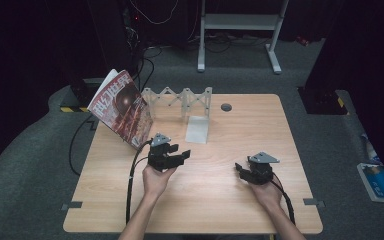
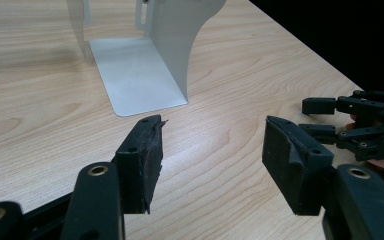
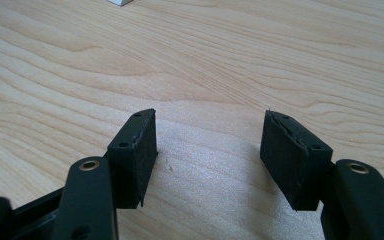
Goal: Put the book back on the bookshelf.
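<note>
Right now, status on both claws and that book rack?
Left claw open, empty, low over table. Right claw open, empty. Magazine leaning at expanding rack, white bookend ahead. Nothing between claws and rack.

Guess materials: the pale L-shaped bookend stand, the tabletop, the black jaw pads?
Pale L-shaped bookend stand: likely thin sheet metal, painted or satin white-grey; a crisp bend, rounded corners and a soft sheen. Light wood-grain tabletop: probably laminate or veneer, matte, with printed-looking grain. Black jaw pads: look like rubber or dense foam, matte, with frayed, chipped edges; I cannot tell which.
</note>
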Demonstrator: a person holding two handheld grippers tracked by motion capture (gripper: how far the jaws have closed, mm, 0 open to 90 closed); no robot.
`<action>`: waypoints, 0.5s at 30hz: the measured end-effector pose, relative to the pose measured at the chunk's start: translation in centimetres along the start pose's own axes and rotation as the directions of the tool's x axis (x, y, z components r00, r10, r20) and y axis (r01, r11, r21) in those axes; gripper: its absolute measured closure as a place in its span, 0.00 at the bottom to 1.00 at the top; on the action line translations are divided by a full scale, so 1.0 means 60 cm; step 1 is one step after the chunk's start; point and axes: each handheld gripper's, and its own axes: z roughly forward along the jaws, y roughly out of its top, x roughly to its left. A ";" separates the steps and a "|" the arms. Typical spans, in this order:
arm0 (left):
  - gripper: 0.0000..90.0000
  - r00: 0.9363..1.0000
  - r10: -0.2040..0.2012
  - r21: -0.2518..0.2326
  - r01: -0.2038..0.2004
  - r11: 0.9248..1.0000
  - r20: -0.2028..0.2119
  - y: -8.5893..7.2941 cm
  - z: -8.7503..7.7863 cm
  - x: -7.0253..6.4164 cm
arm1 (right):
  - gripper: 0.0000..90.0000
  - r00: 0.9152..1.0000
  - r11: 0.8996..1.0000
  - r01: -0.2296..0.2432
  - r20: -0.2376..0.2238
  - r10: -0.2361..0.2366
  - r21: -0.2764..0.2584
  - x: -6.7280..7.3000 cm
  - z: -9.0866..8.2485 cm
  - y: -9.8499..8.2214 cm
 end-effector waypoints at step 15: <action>0.46 1.000 0.001 0.022 -0.001 1.000 0.004 -0.010 0.021 -0.007 | 0.44 1.000 1.000 0.000 0.000 0.000 0.000 0.000 0.000 0.000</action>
